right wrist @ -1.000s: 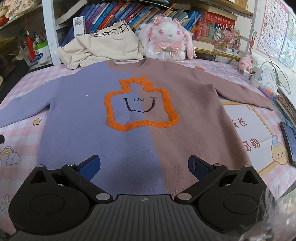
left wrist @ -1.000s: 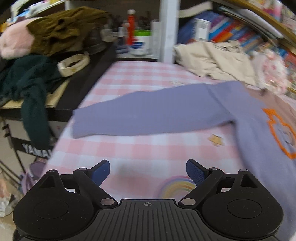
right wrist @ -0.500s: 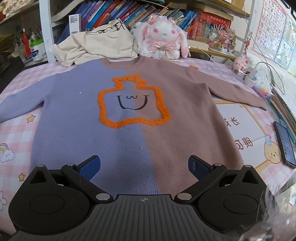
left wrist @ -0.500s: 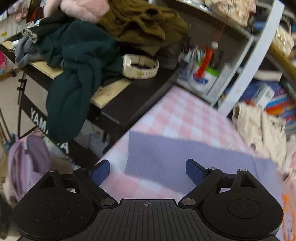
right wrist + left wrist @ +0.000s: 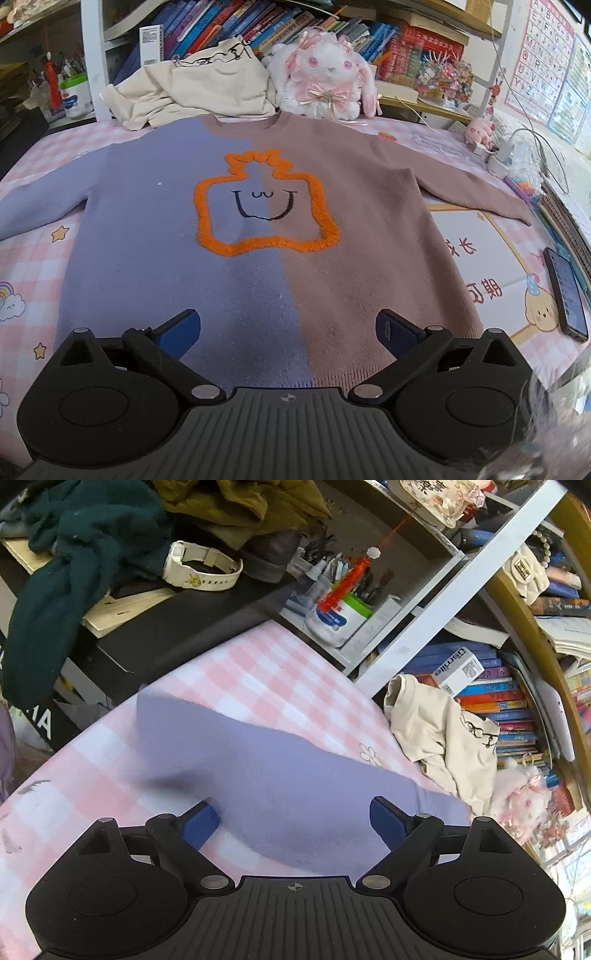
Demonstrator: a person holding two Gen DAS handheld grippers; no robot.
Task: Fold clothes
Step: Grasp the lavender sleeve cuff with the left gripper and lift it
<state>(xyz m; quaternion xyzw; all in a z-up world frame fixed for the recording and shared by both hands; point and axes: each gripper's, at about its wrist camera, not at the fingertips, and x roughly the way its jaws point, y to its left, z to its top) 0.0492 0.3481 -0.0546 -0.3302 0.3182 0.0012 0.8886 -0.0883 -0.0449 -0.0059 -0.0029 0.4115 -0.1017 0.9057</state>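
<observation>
A: The work surface is a pink-and-white checked cloth (image 5: 258, 672) printed with stars and rainbows, and behind it runs a white-framed bookshelf (image 5: 92, 55) packed with upright books (image 5: 229, 29).

B: A black stand (image 5: 155, 635) piled with a dark green garment (image 5: 74, 554) and a white wristwatch (image 5: 201, 566) sits just beside the cloth's edge. A cream garment (image 5: 199, 88) and a white plush rabbit (image 5: 325, 77) lie against the books.

A: An alphabet poster (image 5: 546, 62) hangs on the wall in the right wrist view, and a phone (image 5: 565, 291) lies near the cloth's edge below it. Light is even and bright
</observation>
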